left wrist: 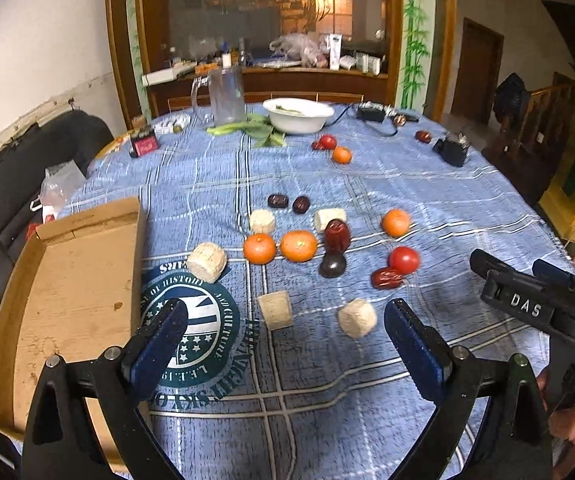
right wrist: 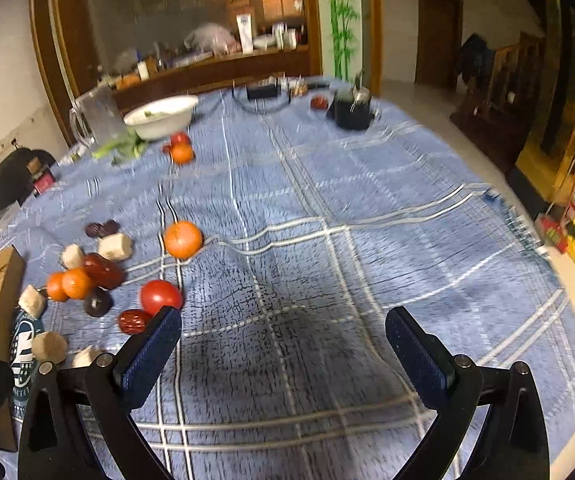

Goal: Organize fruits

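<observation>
Fruits lie scattered on the blue checked tablecloth point(left wrist: 427, 184): two oranges point(left wrist: 259, 248) side by side, a third orange point(left wrist: 395, 223), a red tomato point(left wrist: 403, 260), red dates point(left wrist: 386, 278), a dark fruit point(left wrist: 332, 266) and several pale corn pieces point(left wrist: 207, 262). My left gripper point(left wrist: 285, 334) is open and empty, above the cloth just short of two corn pieces. My right gripper point(right wrist: 283, 338) is open and empty over bare cloth; the tomato point(right wrist: 160, 297) and a red date point(right wrist: 134, 321) lie by its left fingertip. The right gripper also shows in the left wrist view point(left wrist: 527, 296).
An open cardboard box point(left wrist: 67, 292) lies at the table's left. A white bowl point(left wrist: 298, 114), a glass pitcher point(left wrist: 225, 94), greens, another orange point(left wrist: 341, 155) and tomato sit at the far side. Black devices point(left wrist: 451, 150) stand far right. A dark sofa point(left wrist: 27, 168) is left of the table.
</observation>
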A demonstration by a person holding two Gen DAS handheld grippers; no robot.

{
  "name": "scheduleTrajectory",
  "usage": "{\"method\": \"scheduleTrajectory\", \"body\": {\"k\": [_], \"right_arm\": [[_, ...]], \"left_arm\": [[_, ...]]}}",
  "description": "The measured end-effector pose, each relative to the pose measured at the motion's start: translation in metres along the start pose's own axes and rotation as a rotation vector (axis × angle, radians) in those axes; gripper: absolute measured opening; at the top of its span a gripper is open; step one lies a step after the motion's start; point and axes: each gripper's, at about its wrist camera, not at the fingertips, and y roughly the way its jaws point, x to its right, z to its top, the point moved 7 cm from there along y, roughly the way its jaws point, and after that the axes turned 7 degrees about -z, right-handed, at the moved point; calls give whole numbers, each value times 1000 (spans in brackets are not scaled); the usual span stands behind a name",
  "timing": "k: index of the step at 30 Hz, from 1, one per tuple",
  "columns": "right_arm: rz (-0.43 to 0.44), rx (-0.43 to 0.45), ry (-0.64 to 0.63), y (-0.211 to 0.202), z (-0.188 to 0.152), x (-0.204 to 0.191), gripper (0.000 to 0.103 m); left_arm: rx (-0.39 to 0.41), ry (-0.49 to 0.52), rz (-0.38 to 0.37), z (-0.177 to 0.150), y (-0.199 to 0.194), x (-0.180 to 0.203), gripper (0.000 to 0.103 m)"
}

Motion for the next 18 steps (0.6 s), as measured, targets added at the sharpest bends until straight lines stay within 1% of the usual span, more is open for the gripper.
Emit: {"method": "scheduleTrajectory", "body": {"k": [4, 8, 11, 18], "right_arm": [[25, 56, 5, -25, 3, -5, 102], [46, 103, -22, -46, 2, -13, 102], [53, 114, -41, -55, -2, -18, 102], [74, 134, -90, -69, -10, -32, 102]], "left_arm": [[59, 21, -2, 3, -23, 8, 99], [102, 10, 4, 6, -41, 4, 99], [120, -5, 4, 6, -52, 0, 99], [134, -16, -1, 5, -65, -3, 99]]}}
